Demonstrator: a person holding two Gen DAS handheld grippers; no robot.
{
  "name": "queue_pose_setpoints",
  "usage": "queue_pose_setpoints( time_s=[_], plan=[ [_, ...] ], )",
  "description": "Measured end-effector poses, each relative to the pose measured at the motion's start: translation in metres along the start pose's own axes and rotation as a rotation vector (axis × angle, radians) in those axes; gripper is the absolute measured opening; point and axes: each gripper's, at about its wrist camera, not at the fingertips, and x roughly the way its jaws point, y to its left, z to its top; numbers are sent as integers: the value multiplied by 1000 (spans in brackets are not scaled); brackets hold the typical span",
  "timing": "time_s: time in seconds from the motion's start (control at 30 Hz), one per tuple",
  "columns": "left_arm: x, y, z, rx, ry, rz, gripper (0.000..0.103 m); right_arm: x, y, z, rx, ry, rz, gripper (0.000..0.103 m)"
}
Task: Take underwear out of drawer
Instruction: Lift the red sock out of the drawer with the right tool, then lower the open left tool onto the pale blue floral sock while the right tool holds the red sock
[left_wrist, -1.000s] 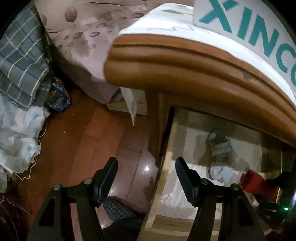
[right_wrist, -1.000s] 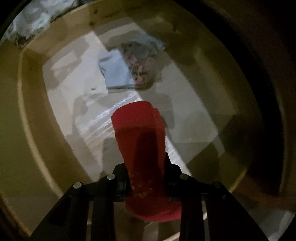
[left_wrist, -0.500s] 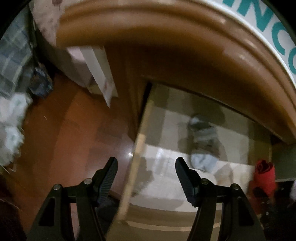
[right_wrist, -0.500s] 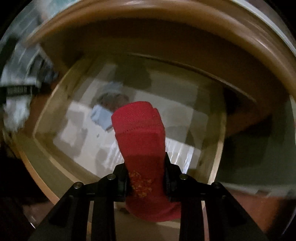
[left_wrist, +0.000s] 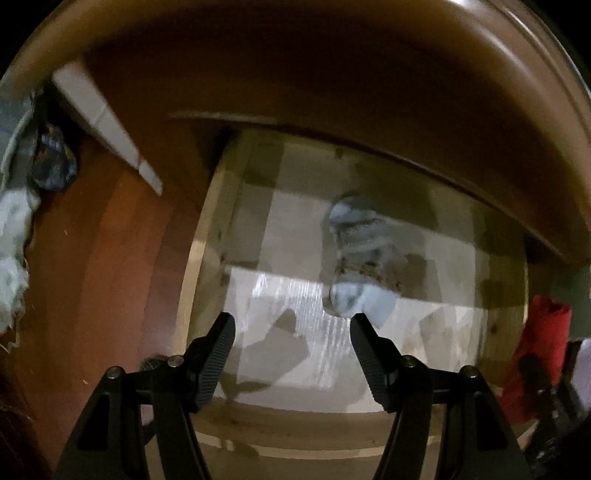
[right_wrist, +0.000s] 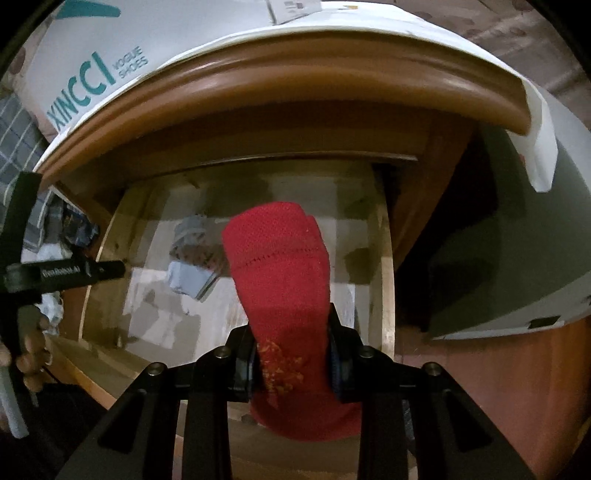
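right tool (right_wrist: 291, 363) clamps red knit underwear (right_wrist: 280, 266) | left tool (left_wrist: 291, 332) wide, empty | pale wood drawer (left_wrist: 201, 258)

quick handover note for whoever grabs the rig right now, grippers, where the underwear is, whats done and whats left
Right gripper: shut on the red underwear, held above the open drawer.
Left gripper: open and empty, pointing down into the drawer over its pale liner.
In the drawer: one folded grey-blue patterned piece lies on the liner, untouched.
Done: drawer open, red piece picked up.
Left: carry the red piece clear and set it down; probably take the grey-blue one with the left gripper.
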Motion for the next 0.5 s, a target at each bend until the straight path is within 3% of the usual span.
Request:
queue_pose_setpoints(
  time_s=[0.1, 0.4, 0.5],
  plan=[
    [-1, -7, -2, 29, -33, 43, 66, -2, -5, 2, 57, -14, 18, 27],
    [8, -4, 3, -32, 15, 58, 66, -21, -18, 4, 102, -64, 19, 27],
    [4, -13, 5, 18, -3, 92, 66, -21, -23, 5, 118, -63, 13, 27]
  ],
)
